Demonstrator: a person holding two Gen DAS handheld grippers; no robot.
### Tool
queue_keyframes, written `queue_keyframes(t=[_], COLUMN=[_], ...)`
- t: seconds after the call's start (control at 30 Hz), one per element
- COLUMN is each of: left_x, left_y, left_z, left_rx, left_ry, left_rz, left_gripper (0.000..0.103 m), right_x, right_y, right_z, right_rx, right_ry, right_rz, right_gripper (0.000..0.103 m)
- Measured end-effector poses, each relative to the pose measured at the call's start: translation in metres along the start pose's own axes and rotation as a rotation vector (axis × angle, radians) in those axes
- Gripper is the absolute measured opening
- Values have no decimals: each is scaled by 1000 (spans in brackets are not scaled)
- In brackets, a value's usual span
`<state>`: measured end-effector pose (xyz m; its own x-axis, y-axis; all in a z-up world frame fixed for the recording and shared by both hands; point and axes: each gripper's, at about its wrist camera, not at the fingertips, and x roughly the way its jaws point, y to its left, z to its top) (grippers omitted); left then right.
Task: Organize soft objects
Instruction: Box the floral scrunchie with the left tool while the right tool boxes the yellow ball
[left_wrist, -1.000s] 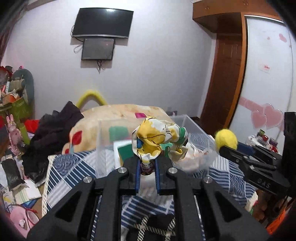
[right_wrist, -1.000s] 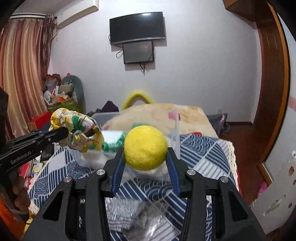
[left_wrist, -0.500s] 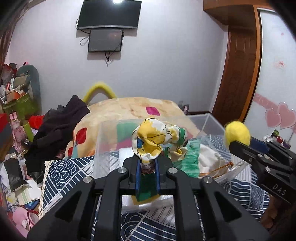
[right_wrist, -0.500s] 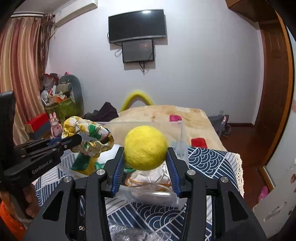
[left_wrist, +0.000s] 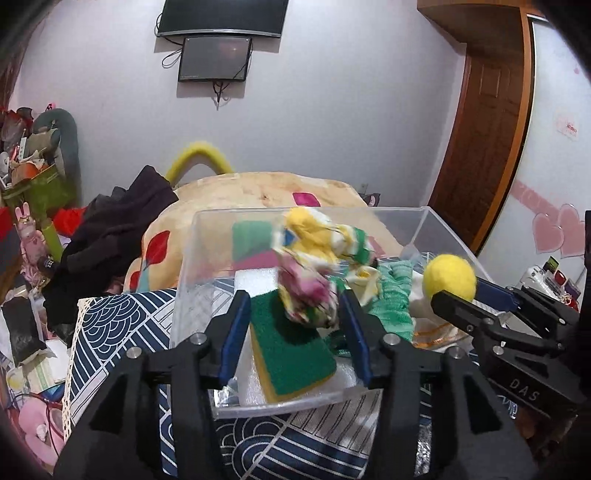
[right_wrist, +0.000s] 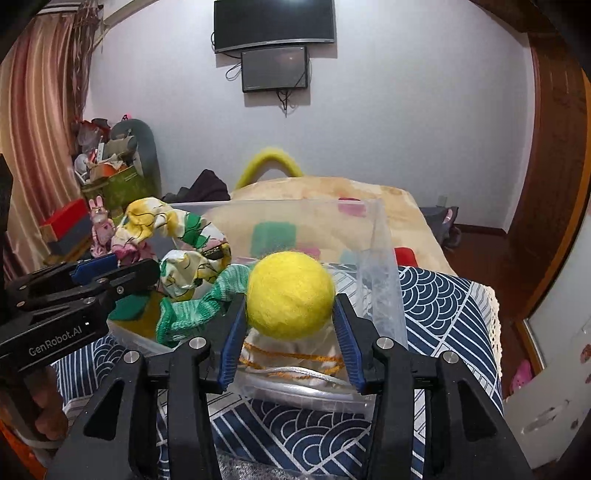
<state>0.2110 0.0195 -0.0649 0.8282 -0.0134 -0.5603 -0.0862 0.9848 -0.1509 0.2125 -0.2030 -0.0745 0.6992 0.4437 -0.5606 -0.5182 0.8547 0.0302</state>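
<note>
My left gripper (left_wrist: 295, 314) is open over the clear plastic bin (left_wrist: 199, 236). The yellow, green and pink patterned scrunchie (left_wrist: 314, 266) is loose between its jaws, blurred, above a green and yellow sponge (left_wrist: 291, 347) in the bin. The scrunchie also shows in the right wrist view (right_wrist: 173, 240), beside the left gripper (right_wrist: 122, 269). My right gripper (right_wrist: 290, 317) is shut on a yellow felt ball (right_wrist: 290, 295) above the bin's near side (right_wrist: 384, 266). The ball also shows in the left wrist view (left_wrist: 448, 277). A green knit cloth (right_wrist: 199, 310) and a white cloth with orange cord (right_wrist: 291, 350) lie in the bin.
The bin stands on a navy and white patterned cover (right_wrist: 443, 317). A cream blanket (left_wrist: 258, 192) and dark clothes (left_wrist: 110, 229) lie behind it. Cluttered toys and boxes (left_wrist: 33, 206) are on the left, a wooden door (left_wrist: 480, 147) on the right.
My left gripper has opened and let go of the scrunchie, which drops toward the bin. Both grippers have moved forward over the bin. The right still holds the ball.
</note>
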Motion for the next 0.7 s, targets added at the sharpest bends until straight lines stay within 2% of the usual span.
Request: queue_keyframes(t=[0.2, 0.37, 0.43, 0.5, 0.6, 0.7], left_x=[-18, -40, -50, -62, -78, -89], left_y=[-3, -8, -9, -9, -9, -12], left_z=[-1, -2, -3, -5, -12, -22], left_rx=[14, 33, 40, 44, 53, 88], left_ry=[-22, -64, -78, -99, -123, -114], left_rz=[-16, -18, -15, -15, -8, 3], left_gripper=[65, 73, 85, 93, 96, 99], right_x=[-15, -35, -43, -51, -62, -72], right_y=[-3, -5, -6, -6, -7, -7], right_z=[3, 5, 5, 4, 0, -6], right_rx=[3, -8, -12, -13, -22, -26], right_ry=[-37, -83, -98, -113, -133, -139], right_rz=[4, -11, -16, -19, -36, -40], right_gripper=[62, 66, 67, 74, 76, 77])
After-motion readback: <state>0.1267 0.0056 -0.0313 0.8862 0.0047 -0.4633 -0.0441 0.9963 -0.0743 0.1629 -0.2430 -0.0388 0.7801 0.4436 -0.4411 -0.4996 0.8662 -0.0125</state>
